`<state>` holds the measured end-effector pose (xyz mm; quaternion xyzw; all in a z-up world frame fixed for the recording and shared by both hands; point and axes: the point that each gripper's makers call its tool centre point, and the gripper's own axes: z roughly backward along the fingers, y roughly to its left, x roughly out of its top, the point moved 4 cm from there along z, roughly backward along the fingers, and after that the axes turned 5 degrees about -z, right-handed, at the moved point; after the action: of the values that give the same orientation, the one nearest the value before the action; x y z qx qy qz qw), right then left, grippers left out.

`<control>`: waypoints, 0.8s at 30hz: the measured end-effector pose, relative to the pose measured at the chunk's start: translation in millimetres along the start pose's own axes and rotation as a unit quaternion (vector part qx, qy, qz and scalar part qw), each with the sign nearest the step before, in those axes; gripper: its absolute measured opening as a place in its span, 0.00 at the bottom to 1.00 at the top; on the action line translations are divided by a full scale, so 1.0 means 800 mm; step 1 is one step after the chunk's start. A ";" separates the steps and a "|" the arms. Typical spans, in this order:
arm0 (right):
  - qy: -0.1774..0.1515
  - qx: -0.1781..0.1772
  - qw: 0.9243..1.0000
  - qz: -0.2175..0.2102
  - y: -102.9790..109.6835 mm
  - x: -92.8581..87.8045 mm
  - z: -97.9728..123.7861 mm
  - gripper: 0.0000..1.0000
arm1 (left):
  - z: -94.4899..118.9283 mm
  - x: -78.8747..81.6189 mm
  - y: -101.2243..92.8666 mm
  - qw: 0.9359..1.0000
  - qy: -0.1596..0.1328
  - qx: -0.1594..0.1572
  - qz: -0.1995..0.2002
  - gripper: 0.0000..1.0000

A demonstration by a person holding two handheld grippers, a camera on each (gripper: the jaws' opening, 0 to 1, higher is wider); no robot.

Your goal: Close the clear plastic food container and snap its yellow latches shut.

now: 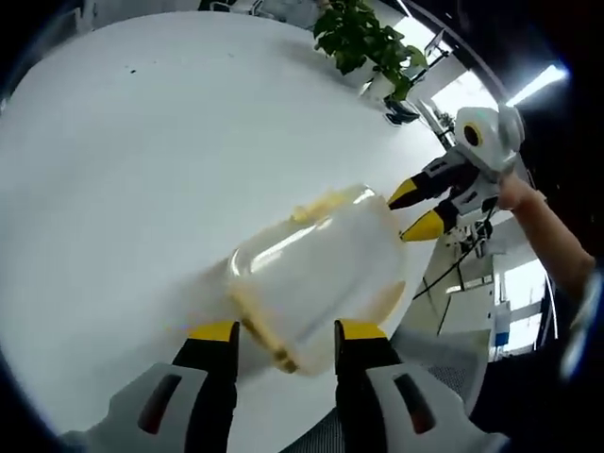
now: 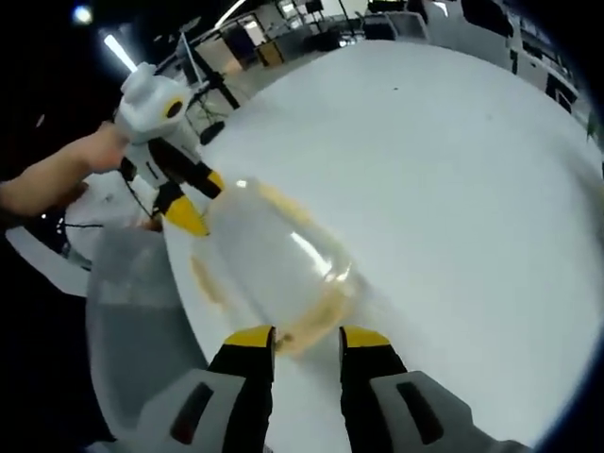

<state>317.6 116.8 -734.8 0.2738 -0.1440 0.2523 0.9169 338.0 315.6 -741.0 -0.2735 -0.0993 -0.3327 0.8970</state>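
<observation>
The container (image 1: 316,274) sits near the edge of the white table (image 1: 142,160), lid apparently down, blurred in both views. The left gripper (image 1: 283,332) comes at one end, its jaws parted either side of the yellow latch (image 1: 267,335) there, not clamped on it as far as I can see. The right gripper (image 2: 307,338) faces the opposite end, jaws also apart, tips just at the container's rim with a yellowish latch between them; contact, I can't tell.

The risk, to my eye: the box is light and slick and close to the table edge, with a chair (image 2: 132,311) below. Push one latch without the other gripper bracing and it could skate or tip off. If the lid isn't seated square, a latch may ride over its catch and spring back. Jaw tips could also slip off that narrow yellow tab.

No brand, label or writing can be read anywhere. A plant (image 1: 363,38) stands far back.
</observation>
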 end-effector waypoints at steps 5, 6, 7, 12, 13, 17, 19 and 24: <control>-0.005 0.007 1.000 -0.019 0.000 0.001 -0.004 0.24 | -0.001 0.000 0.001 1.000 -0.002 -0.001 0.002 0.38; 0.001 0.011 1.000 -0.026 0.001 -0.001 -0.007 0.25 | -0.001 0.000 0.002 1.000 -0.002 -0.001 0.002 0.38; 0.003 0.020 0.999 -0.038 0.004 -0.003 -0.009 0.27 | -0.001 -0.001 0.000 1.000 -0.002 -0.003 0.004 0.38; 0.009 0.014 1.000 -0.026 0.006 0.000 -0.009 0.29 | -0.004 -0.003 0.002 0.999 -0.006 -0.015 0.028 0.38; 0.010 0.011 1.000 -0.019 0.006 0.001 -0.008 0.28 | -0.004 -0.003 0.002 0.999 -0.008 -0.016 0.031 0.38; 0.019 0.010 0.999 -0.024 0.004 0.003 -0.008 0.26 | -0.005 -0.003 0.003 0.999 -0.011 -0.024 0.040 0.38; 0.021 0.014 0.999 -0.033 0.002 0.002 -0.009 0.26 | -0.006 -0.003 0.003 0.999 -0.011 -0.026 0.042 0.37; 0.021 0.025 0.998 -0.046 0.002 0.001 -0.012 0.26 | -0.010 -0.003 0.001 0.998 -0.009 -0.041 0.051 0.36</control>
<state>318.6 124.1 -741.7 0.2979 -0.1060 0.2193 0.9230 337.0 312.9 -748.8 -0.3176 -0.0800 -0.2874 0.9001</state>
